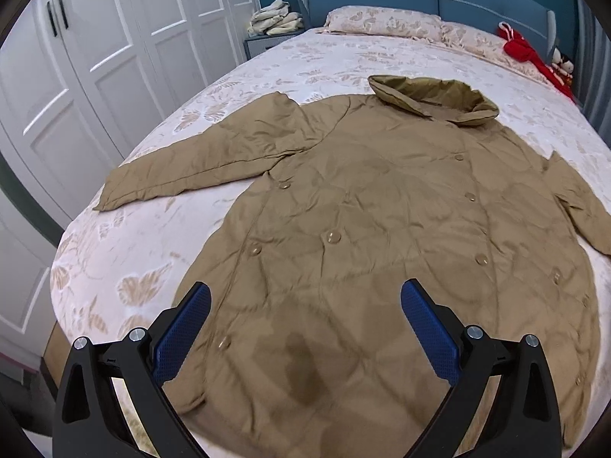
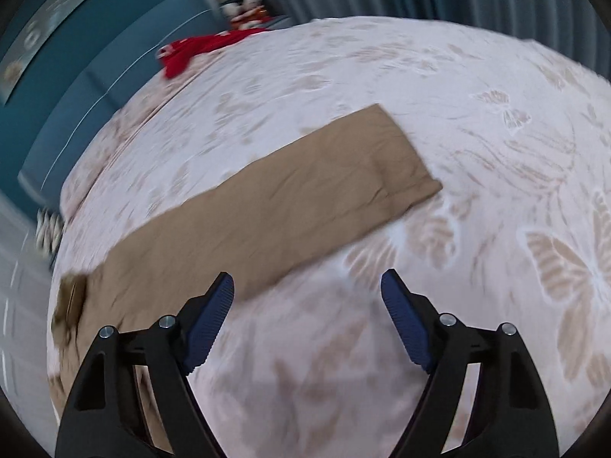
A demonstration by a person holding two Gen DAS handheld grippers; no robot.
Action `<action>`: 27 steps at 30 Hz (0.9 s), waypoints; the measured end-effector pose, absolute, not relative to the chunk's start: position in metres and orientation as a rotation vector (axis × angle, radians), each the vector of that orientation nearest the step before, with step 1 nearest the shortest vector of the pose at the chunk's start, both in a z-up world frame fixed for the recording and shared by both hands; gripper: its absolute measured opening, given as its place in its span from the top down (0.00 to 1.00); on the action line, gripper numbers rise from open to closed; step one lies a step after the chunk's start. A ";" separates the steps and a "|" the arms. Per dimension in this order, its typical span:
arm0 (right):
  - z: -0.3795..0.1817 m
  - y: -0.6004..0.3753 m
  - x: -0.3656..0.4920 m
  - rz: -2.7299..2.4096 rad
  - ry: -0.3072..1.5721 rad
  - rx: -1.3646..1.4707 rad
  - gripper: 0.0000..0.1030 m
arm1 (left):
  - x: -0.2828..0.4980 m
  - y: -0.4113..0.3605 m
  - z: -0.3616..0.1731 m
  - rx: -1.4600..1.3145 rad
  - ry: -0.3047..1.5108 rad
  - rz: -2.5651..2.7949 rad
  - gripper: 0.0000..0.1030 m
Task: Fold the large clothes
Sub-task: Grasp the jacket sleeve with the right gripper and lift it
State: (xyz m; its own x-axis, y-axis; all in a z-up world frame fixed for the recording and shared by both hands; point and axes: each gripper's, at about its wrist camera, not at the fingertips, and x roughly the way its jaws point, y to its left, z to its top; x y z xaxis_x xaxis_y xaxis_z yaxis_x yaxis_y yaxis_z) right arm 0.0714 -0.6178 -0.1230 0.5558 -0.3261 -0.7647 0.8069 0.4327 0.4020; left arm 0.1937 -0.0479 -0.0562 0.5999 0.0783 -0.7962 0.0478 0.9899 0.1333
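A big tan coat [image 1: 382, 210] lying flat and face up on the bed [image 1: 160, 252], buttons showing, collar [image 1: 431, 101] toward the pillows [image 1: 382, 23], one sleeve [image 1: 198, 164] stretched out to the side and the other sleeve [image 2: 286, 198] stretched out the other way across the butterfly sheet. Looks puffy and soft, probably light for its size, floppy all over, so likely to sag and bend wherever lifted. Shiny cloth, maybe a bit slippery, so best pinched with a good bite of fabric, not just the edge. Nothing breakable here except maybe the buttons, so no squeezing on those. Left gripper [image 1: 305, 305] hanging over the bottom part of the coat, jaws spread wide, nothing between them, not touching the cloth as far as can be seen. Right gripper [image 2: 307, 290] over bare sheet just beside the long sleeve, jaws apart too, holding nothing. Good spots to grab, as a guess: the cuff end of the sleeve for folding it in over the chest, then the bottom hem corners for folding the body up. Red cloth [image 2: 191, 47] by the headboard, well apart from the coat
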 end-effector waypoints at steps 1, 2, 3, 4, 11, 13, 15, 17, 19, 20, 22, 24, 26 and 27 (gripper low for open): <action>-0.128 -0.627 0.074 -0.776 0.653 0.864 0.25 | 0.201 -0.052 -0.060 0.157 0.933 0.023 0.05; -0.132 -0.634 0.075 -0.787 0.650 0.872 0.25 | 0.206 -0.054 -0.062 0.162 0.936 0.025 0.05; -0.137 -0.643 0.077 -0.803 0.645 0.884 0.25 | 0.211 -0.056 -0.064 0.168 0.939 0.028 0.05; -0.142 -0.648 0.080 -0.805 0.641 0.897 0.25 | 0.216 -0.058 -0.067 0.173 0.941 0.030 0.05; -0.152 -0.674 0.098 -0.856 0.583 0.969 0.88 | 0.244 -0.070 -0.082 0.210 0.967 0.062 0.05; -0.140 -0.669 0.108 -0.838 0.556 0.950 0.93 | 0.249 -0.072 -0.084 0.224 0.968 0.061 0.05; -0.114 -0.654 0.125 -0.773 0.525 0.877 0.95 | 0.252 -0.073 -0.085 0.228 0.961 0.057 0.05; -0.089 -0.632 0.147 -0.697 0.509 0.803 0.95 | 0.255 -0.072 -0.085 0.217 0.961 0.053 0.05; -0.055 -0.590 0.178 -0.563 0.498 0.709 0.95 | 0.258 -0.068 -0.085 0.202 0.966 0.054 0.05; -0.045 -0.574 0.187 -0.519 0.498 0.678 0.95 | 0.259 -0.067 -0.085 0.197 0.969 0.055 0.05; -0.022 -0.528 0.216 -0.397 0.507 0.606 0.95 | 0.261 -0.064 -0.085 0.187 0.974 0.060 0.05; -0.007 -0.484 0.242 -0.294 0.525 0.551 0.95 | 0.263 -0.057 -0.086 0.178 0.979 0.072 0.05; 0.001 -0.437 0.268 -0.196 0.554 0.502 0.95 | 0.267 -0.049 -0.087 0.167 0.986 0.084 0.05; 0.003 -0.409 0.283 -0.142 0.576 0.478 0.95 | 0.269 -0.044 -0.088 0.162 0.988 0.090 0.05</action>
